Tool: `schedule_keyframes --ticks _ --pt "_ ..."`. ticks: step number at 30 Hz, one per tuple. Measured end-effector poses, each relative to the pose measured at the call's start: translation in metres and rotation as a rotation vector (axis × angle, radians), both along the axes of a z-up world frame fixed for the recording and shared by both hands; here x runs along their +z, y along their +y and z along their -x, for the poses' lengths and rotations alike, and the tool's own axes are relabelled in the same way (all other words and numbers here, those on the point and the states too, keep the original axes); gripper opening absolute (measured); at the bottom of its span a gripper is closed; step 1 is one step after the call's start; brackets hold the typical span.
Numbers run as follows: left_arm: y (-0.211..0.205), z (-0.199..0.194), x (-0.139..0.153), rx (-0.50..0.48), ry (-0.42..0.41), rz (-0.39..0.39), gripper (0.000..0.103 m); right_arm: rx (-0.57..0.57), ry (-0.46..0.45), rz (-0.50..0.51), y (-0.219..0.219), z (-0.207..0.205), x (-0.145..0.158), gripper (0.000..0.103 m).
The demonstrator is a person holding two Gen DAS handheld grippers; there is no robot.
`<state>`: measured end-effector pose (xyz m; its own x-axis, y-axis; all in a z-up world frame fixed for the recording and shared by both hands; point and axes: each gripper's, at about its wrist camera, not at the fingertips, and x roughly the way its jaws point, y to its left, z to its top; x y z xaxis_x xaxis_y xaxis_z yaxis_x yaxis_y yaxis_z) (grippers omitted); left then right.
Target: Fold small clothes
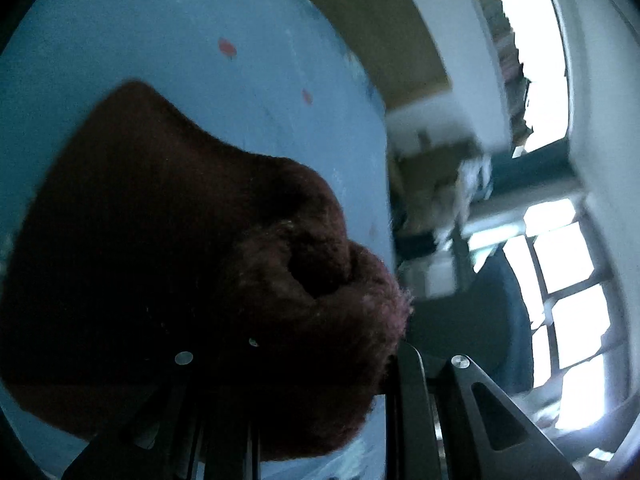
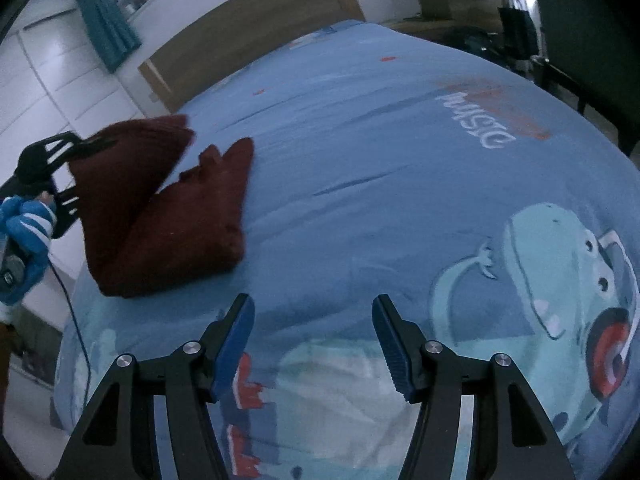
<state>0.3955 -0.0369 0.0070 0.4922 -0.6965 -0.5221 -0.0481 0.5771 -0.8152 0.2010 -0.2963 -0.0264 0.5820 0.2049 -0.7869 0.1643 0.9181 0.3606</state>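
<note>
Progress: fold under way, not finished. The dark red knit garment (image 2: 160,208) lies at the left side of the bed, on the blue cartoon-print bedspread (image 2: 360,168). Its lower part rests flat on the cover; one edge is lifted and drawn up toward the left, so the cloth forms a raised flap above the part lying down. My judgement: this is a fold in mid-travel, the lifted edge not yet laid onto the rest. Laying it down and any further folds remain. No other clothes show in either view.

Left gripper (image 2: 86,148): closed on the raised edge of the garment, seen from the right wrist view. In the left wrist view the cloth (image 1: 180,248) bunches over the fingers and covers most of the frame, so the pads themselves are hidden. A hand in a blue-and-white striped glove (image 2: 28,232) holds this gripper's handle.

Right gripper (image 2: 312,344): jaws spread wide, holding nothing, over bare bedspread near the bed's near edge, well apart from the garment.

Garment appearance: thick, fuzzy, wool-like maroon fabric; soft rounded creases, pointed corners at top. Type of garment cannot be told. Left view is motion-blurred.
</note>
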Motion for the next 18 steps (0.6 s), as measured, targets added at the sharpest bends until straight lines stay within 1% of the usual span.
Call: schedule_keyframes --ticks 3,5,6,8,12,14,16,17,18 --pt "-0.032 0.009 -0.021 -0.081 0.017 -0.122 0.016 -0.014 0.010 -0.002 -0.007 0.004 -0.004 0.063" --pt "-0.048 0.017 -0.028 -0.123 0.005 -0.217 0.016 -0.024 0.016 -0.007 -0.012 0.007 -0.007 0.063" --pt "-0.054 0.020 -0.027 -0.137 -0.012 -0.264 0.016 -0.027 0.019 -0.008 -0.013 0.009 -0.008 0.063" --pt "-0.064 0.026 -0.019 -0.149 -0.049 -0.334 0.016 -0.030 0.022 -0.011 -0.015 0.011 -0.010 0.063" --pt "-0.082 0.051 -0.005 -0.166 -0.126 -0.429 0.016 -0.037 0.027 -0.018 -0.017 0.012 -0.015 0.063" --pt "-0.097 0.068 -0.014 -0.204 -0.135 -0.483 0.016 -0.044 0.031 -0.026 -0.017 0.012 -0.018 0.063" --pt "-0.114 0.092 -0.040 -0.247 -0.125 -0.541 0.016 -0.043 0.036 -0.030 -0.016 0.010 -0.020 0.063" --pt "-0.121 0.098 -0.051 -0.265 -0.116 -0.580 0.016 -0.039 0.038 -0.028 -0.016 0.010 -0.020 0.063" --pt "-0.127 0.105 -0.058 -0.272 -0.114 -0.596 0.017 -0.035 0.038 -0.025 -0.015 0.010 -0.019 0.063"
